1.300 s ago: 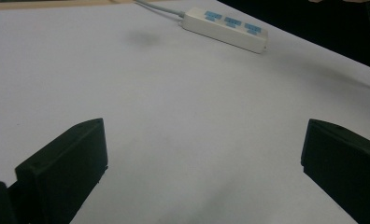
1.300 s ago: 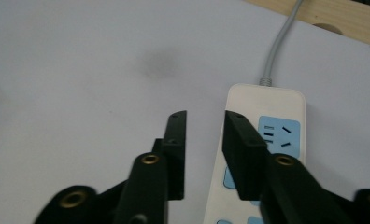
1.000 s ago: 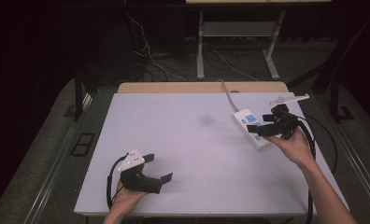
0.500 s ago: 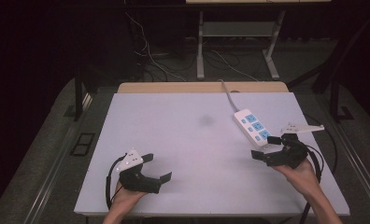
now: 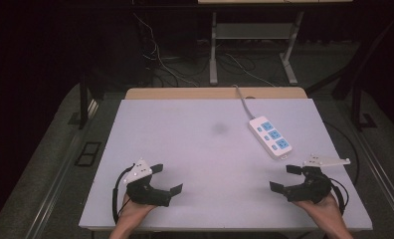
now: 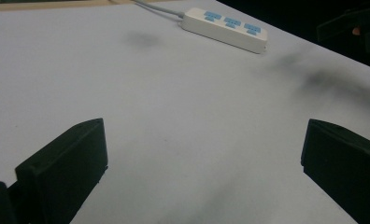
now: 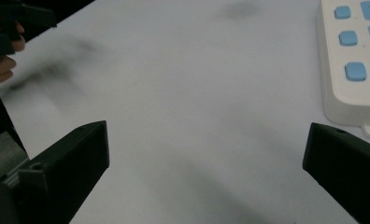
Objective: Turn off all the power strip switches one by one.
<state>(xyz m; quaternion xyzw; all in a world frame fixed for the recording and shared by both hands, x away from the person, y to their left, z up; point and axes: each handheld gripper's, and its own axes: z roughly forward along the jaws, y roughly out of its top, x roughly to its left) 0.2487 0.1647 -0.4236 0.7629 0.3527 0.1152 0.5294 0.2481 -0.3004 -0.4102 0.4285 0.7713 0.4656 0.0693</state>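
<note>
On the white table (image 5: 205, 149), both grippers rest near the person's edge with jaws spread and nothing in them.

At the near right corner the right gripper (image 5: 285, 178) sits low in the person's hand, its jaws wide apart after just opening the last bit, with only bare tabletop between them. The white power strip (image 5: 270, 137) (three blue socket groups on its top) lies flat just beyond and slightly left of that gripper, clear of its jaws; its cord runs off toward the far edge. In the right gripper view the strip's near end (image 7: 349, 60) shows at the upper right, close to one jaw but not touching. The left gripper (image 5: 166, 178), near the left corner, is likewise fully spread and holds nothing.
</note>
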